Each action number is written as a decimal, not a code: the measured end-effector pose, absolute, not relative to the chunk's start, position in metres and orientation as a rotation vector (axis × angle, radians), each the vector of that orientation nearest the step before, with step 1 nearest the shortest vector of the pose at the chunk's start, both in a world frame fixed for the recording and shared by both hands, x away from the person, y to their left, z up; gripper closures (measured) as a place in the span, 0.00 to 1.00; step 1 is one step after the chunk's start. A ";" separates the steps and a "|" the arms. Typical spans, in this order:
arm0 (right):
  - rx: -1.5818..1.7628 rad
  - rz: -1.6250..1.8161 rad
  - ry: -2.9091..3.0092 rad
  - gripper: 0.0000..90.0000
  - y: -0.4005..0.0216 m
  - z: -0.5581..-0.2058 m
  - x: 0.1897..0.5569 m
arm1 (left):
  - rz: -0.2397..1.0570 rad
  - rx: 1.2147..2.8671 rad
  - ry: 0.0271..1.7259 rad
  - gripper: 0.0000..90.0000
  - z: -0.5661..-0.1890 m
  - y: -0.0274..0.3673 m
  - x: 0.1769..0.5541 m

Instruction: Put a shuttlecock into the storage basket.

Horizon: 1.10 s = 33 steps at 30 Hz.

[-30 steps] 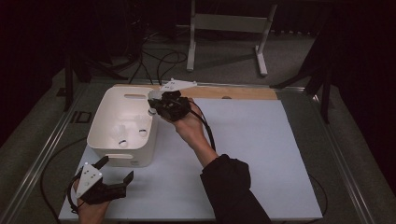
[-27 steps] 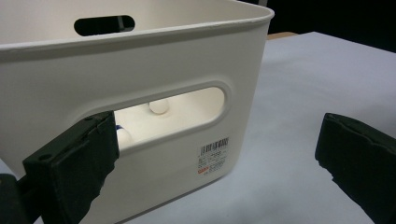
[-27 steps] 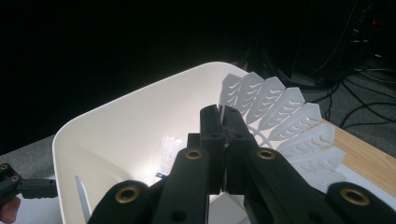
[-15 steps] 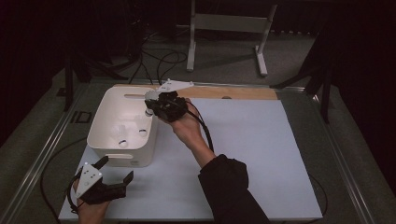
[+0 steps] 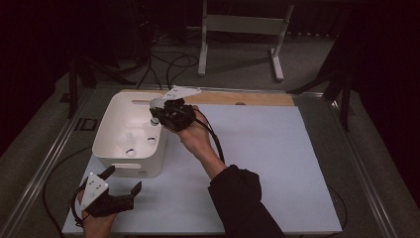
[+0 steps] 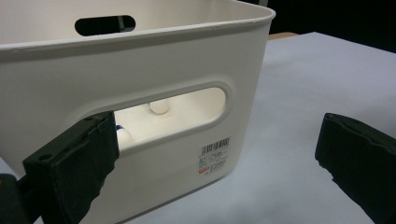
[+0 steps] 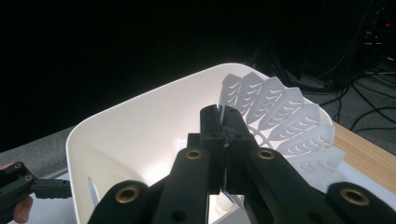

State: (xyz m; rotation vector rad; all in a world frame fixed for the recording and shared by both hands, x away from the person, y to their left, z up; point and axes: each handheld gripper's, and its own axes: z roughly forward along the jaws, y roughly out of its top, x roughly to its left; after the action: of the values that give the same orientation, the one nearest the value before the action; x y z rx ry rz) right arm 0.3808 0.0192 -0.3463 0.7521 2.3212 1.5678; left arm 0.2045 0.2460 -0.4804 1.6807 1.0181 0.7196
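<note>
A white plastic bin (image 5: 105, 133) stands on the white mat at the left. My right gripper (image 5: 166, 114) hovers over the bin's right rim, shut on the skirt of a white shuttlecock (image 5: 154, 120). In the right gripper view the jaws (image 7: 223, 126) pinch the feathered skirt of the shuttlecock (image 7: 280, 112) above the bin (image 7: 121, 126). Several shuttlecocks (image 5: 130, 151) lie inside the bin. My left gripper (image 5: 123, 179) rests open near the mat's front left corner, just short of the bin's front wall (image 6: 140, 60). A cork tip (image 6: 159, 106) shows through the handle slot.
A wooden board (image 5: 247, 98) runs along the mat's far edge. The white mat (image 5: 277, 158) stretches to the right of the bin. A metal stand (image 5: 237, 29) and cables sit on the floor beyond the table. A barcode label (image 6: 214, 154) marks the bin's front wall.
My right gripper has edged slightly left over the bin's rim with the shuttlecock still in it. The left gripper has stayed put.
</note>
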 end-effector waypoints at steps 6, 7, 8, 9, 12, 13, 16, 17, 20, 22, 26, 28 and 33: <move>0.734 1.563 2.336 0.99 0.023 -0.347 0.378 | 0.719 1.680 1.018 0.00 -0.480 0.246 0.204; 0.733 1.559 2.338 0.99 0.024 -0.347 0.377 | 0.719 1.680 1.018 0.00 -0.480 0.246 0.204; 0.729 1.559 2.340 0.99 0.024 -0.348 0.377 | 0.719 1.680 1.018 0.00 -0.480 0.246 0.204; 0.727 1.557 2.344 0.99 0.025 -0.348 0.377 | 0.719 1.680 1.018 0.00 -0.480 0.246 0.204; 0.717 1.552 2.353 0.99 0.028 -0.349 0.376 | 0.719 1.680 1.018 0.00 -0.480 0.246 0.204; 0.711 1.546 2.356 0.99 0.029 -0.349 0.375 | 0.719 1.680 1.018 0.00 -0.480 0.246 0.204; 0.707 1.547 2.362 0.99 0.032 -0.350 0.373 | 0.719 1.679 1.018 0.00 -0.480 0.246 0.204; 0.698 1.547 2.369 0.99 0.032 -0.350 0.373 | 0.719 1.680 1.018 0.00 -0.480 0.246 0.204; 0.694 1.543 2.380 0.99 0.035 -0.351 0.372 | 0.719 1.680 1.018 0.00 -0.480 0.246 0.204; 0.682 1.538 2.385 0.99 0.037 -0.351 0.371 | 0.718 1.681 1.017 0.00 -0.480 0.246 0.204; 0.675 1.542 2.390 0.99 0.040 -0.351 0.370 | 0.718 1.679 1.018 0.00 -0.480 0.246 0.204; 0.671 1.540 2.394 0.99 0.042 -0.352 0.369 | 0.718 1.679 1.018 0.00 -0.480 0.246 0.204; 0.662 1.541 2.406 0.99 0.045 -0.353 0.368 | 0.717 1.679 1.018 0.00 -0.480 0.246 0.204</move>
State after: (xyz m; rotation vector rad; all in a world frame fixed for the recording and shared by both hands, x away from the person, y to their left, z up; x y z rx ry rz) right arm 0.3679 0.0448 -0.3529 0.6621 2.4055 1.5406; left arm 0.2044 0.2462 -0.4805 1.6787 1.0179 0.7172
